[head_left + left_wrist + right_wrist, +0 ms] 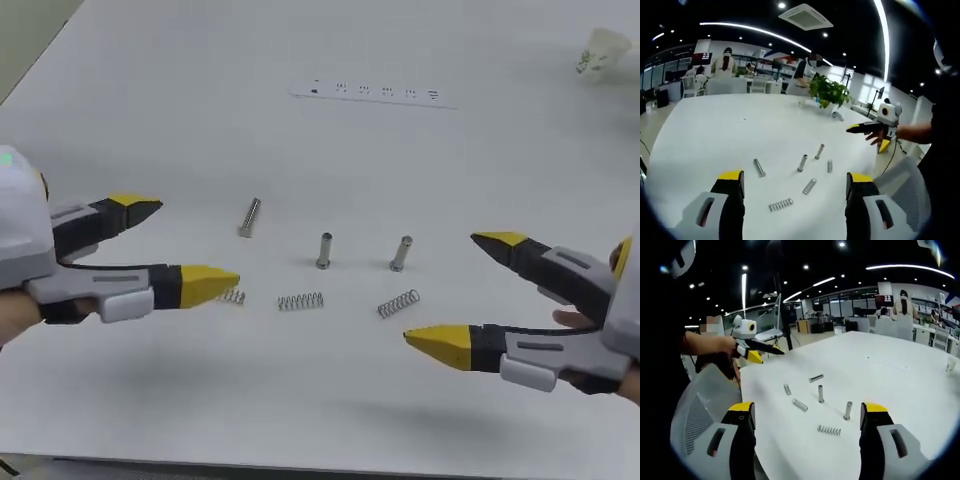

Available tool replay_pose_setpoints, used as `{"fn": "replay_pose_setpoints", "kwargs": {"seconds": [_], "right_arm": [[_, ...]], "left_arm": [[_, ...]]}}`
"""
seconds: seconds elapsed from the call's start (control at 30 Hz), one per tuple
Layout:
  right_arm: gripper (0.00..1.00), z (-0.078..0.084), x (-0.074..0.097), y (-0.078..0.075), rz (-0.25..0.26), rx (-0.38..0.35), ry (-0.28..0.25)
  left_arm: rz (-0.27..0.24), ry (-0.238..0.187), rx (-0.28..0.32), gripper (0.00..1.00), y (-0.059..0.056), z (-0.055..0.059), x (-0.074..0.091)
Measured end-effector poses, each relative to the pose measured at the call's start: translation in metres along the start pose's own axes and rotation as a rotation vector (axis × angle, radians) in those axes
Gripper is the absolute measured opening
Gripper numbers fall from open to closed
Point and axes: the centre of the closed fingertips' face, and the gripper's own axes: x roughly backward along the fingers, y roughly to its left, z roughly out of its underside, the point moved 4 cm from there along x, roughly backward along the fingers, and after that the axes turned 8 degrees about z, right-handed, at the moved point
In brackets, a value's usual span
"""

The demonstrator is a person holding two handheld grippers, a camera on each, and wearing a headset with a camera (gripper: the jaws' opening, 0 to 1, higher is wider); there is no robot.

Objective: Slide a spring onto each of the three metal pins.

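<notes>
Three small metal pins are on the white table (180, 110). One pin lies flat (249, 216) (759, 167) (816, 378). Two stand upright, the middle pin (324, 250) (802, 163) (820, 393) and the right pin (401, 253) (819, 151) (848, 410). In front of them lie three loose springs: left spring (232, 296) (780, 204) (787, 389), middle spring (300, 301) (809, 186) (800, 404), right spring (398, 303) (830, 166) (829, 430). My left gripper (190, 245) (795, 176) (760, 350) hovers open left of the row. My right gripper (447, 290) (807, 407) (867, 128) hovers open on the right.
A white power strip (375, 93) lies at the back of the table. A crumpled white cup (603, 52) sits at the far right corner. A potted plant (829, 91) stands at the far end, and a grey mesh chair (695, 415) is beside the table. People stand far off.
</notes>
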Motion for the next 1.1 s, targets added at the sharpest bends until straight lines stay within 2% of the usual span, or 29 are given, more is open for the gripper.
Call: {"fn": "replay_pose_setpoints", "kwargs": {"seconds": [0.07, 0.27, 0.47, 0.6, 0.67, 0.77, 1.1], "right_arm": [[0.87, 0.002, 0.001, 0.000, 0.005, 0.000, 0.008], [0.87, 0.006, 0.006, -0.003, 0.020, -0.015, 0.015], [0.87, 0.011, 0.008, -0.006, 0.033, -0.023, 0.022], [0.85, 0.015, 0.009, -0.005, 0.032, -0.030, 0.035], [0.85, 0.016, 0.009, -0.005, 0.031, -0.032, 0.038], [0.85, 0.017, 0.009, -0.004, 0.030, -0.034, 0.040], [0.84, 0.018, 0.011, -0.004, 0.035, -0.032, 0.042]], "left_arm": [[-0.019, 0.032, 0.001, 0.76, 0.005, -0.001, -0.003], [-0.023, 0.036, 0.061, 0.65, 0.013, -0.010, -0.011], [-0.042, 0.073, 0.106, 0.58, 0.023, -0.009, -0.018], [-0.057, 0.083, 0.131, 0.54, 0.029, -0.011, -0.021], [-0.072, 0.110, 0.136, 0.52, 0.033, -0.011, -0.023], [-0.063, 0.141, 0.128, 0.52, 0.035, -0.011, -0.029], [-0.070, 0.218, 0.163, 0.40, 0.049, -0.014, -0.050]]}}
